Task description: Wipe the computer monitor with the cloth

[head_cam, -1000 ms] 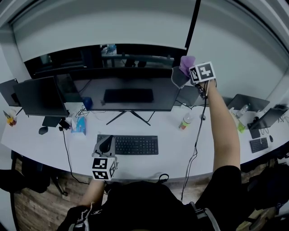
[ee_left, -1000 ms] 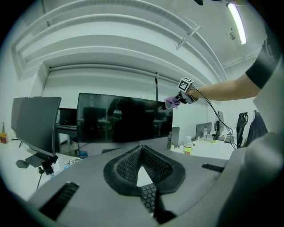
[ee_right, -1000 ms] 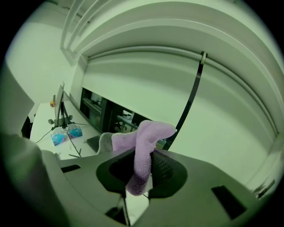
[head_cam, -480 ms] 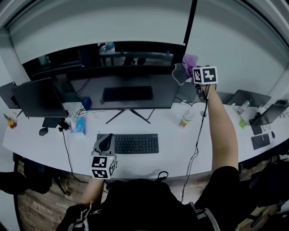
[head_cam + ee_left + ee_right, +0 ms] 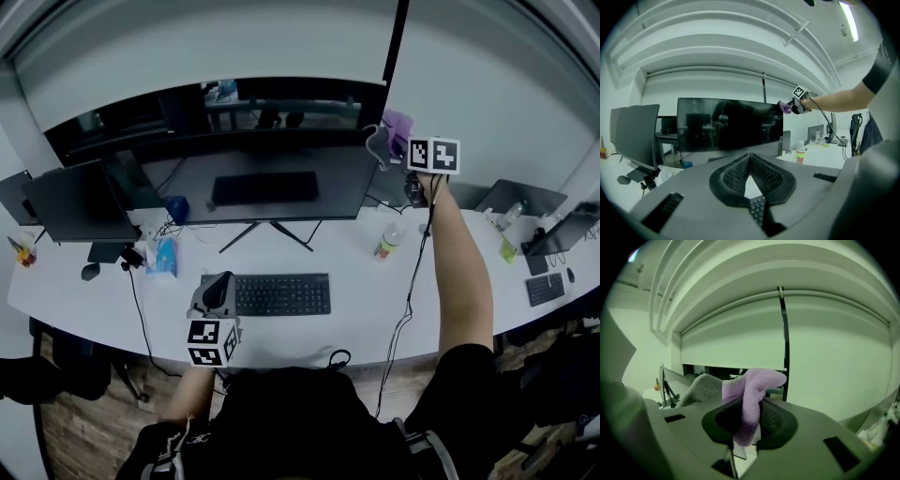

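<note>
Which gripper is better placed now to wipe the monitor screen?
The right gripper: it holds the cloth by the monitor's top right corner. The left gripper is shut, empty, low near the keyboard.

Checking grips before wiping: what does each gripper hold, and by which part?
Right gripper pinches the cloth by a bunched fold; left gripper holds nothing.

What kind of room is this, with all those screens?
Probably an open-plan office: one long white desk holds a wide computer monitor, a keyboard and a second monitor further along.
</note>
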Available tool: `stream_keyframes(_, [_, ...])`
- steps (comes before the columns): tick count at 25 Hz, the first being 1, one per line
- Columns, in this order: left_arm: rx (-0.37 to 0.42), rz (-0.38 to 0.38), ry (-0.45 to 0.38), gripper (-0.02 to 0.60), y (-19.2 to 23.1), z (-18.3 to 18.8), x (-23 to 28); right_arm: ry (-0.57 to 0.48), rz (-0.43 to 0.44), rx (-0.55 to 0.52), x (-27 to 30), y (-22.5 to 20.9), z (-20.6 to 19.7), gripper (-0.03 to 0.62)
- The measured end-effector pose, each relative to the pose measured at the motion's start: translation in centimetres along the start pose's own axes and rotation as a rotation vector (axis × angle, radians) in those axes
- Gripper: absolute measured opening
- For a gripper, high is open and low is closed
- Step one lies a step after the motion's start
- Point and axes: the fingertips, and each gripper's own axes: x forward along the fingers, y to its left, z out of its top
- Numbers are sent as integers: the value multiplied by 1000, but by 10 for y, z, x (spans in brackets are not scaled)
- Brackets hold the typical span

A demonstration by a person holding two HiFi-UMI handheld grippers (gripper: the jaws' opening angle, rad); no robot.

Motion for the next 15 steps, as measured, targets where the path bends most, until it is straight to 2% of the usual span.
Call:
stream_keyframes(5, [2, 0, 3, 14, -1, 1, 4, 24, 9, 26, 11, -4, -20, 92])
stream_keyframes(10, [-1, 10, 2, 14, 3, 1, 4, 11, -35, -52, 12, -2, -27, 89])
stream_keyframes(15, [-4, 7, -4, 14, 1, 3, 6, -3, -42, -56, 15, -1, -31, 89])
